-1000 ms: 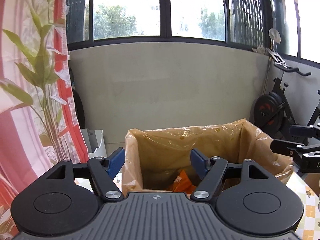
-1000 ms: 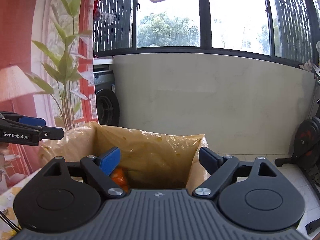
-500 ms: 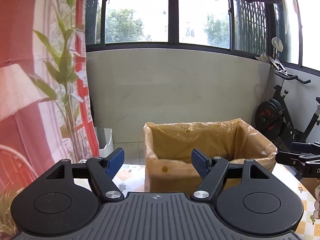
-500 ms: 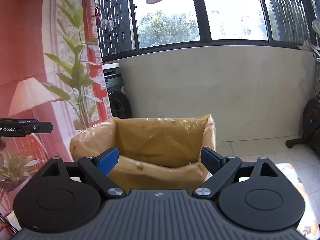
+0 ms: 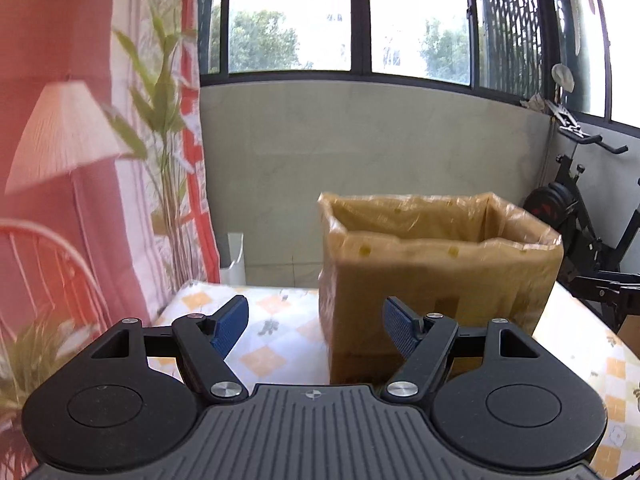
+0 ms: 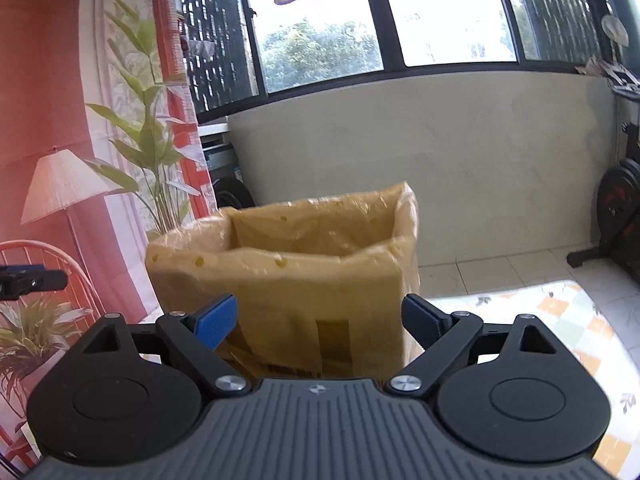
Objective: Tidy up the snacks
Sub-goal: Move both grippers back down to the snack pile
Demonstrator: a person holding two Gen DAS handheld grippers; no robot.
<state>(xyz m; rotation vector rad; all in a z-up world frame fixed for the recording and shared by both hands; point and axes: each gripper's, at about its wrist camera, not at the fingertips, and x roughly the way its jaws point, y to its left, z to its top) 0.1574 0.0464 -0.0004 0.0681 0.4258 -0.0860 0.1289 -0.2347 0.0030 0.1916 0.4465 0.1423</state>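
Observation:
A cardboard box lined with a yellowish plastic bag (image 5: 436, 268) stands on the checked tablecloth (image 5: 276, 328); it also shows in the right wrist view (image 6: 300, 276). Its inside is hidden from both views, so no snacks show. My left gripper (image 5: 316, 326) is open and empty, in front of the box's left side. My right gripper (image 6: 320, 320) is open and empty, in front of the box's near wall. The right gripper's tip shows at the right edge of the left wrist view (image 5: 608, 288), and the left gripper's tip at the left edge of the right wrist view (image 6: 28, 280).
A red printed backdrop with a lamp and plant (image 5: 80, 184) hangs to the left. An exercise bike (image 5: 580, 208) stands at the right. A low wall with windows (image 5: 360, 140) lies behind the table. A white bin (image 5: 234, 258) is on the floor.
Both grippers have pulled back and down from above the box. The orange snack packs seen inside it earlier are now hidden behind its near wall. Both stay open.

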